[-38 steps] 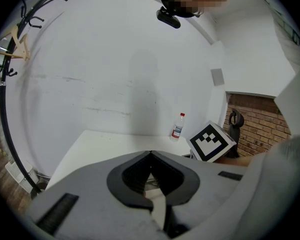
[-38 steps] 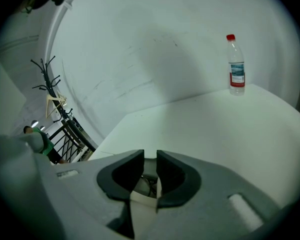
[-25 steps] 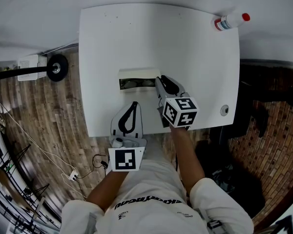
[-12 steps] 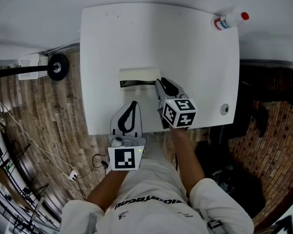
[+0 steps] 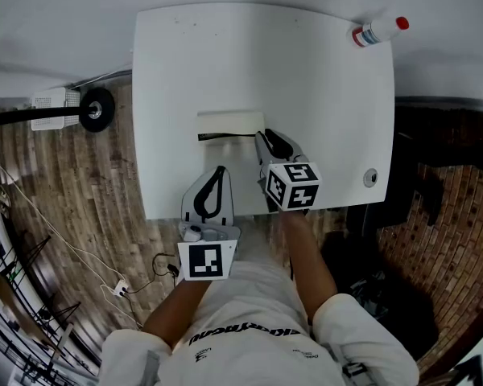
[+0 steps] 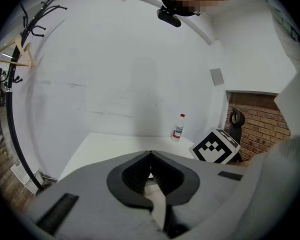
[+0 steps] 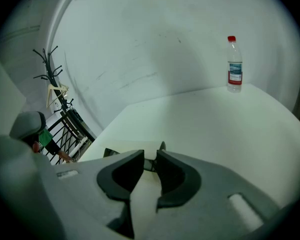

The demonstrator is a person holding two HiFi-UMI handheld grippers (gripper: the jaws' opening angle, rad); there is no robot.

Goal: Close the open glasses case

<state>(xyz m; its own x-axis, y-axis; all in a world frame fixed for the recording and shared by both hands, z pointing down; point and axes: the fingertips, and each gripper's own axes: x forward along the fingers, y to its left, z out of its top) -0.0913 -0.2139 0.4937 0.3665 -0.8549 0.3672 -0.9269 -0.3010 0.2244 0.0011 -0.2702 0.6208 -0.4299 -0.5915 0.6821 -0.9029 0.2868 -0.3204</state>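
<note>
The cream glasses case (image 5: 229, 122) lies at the middle of the white table (image 5: 314, 95), its lid down to a thin dark slit along the near side. My right gripper (image 5: 263, 134) has its tips at the case's right end, jaws a narrow gap apart with nothing between them. In the right gripper view the case (image 7: 132, 147) shows just past the right gripper (image 7: 150, 156). My left gripper (image 5: 219, 170) hangs a little nearer than the case, apart from it. The left gripper (image 6: 150, 154) is shut with nothing in it.
A clear bottle with a red cap (image 5: 378, 33) lies at the table's far right corner. A small round fitting (image 5: 370, 179) sits near the right front edge. A black wheeled stand (image 5: 92, 109) and cables are on the wooden floor to the left.
The case's dark opening has narrowed to a slit as the lid came down. Both grippers have hardly moved.
</note>
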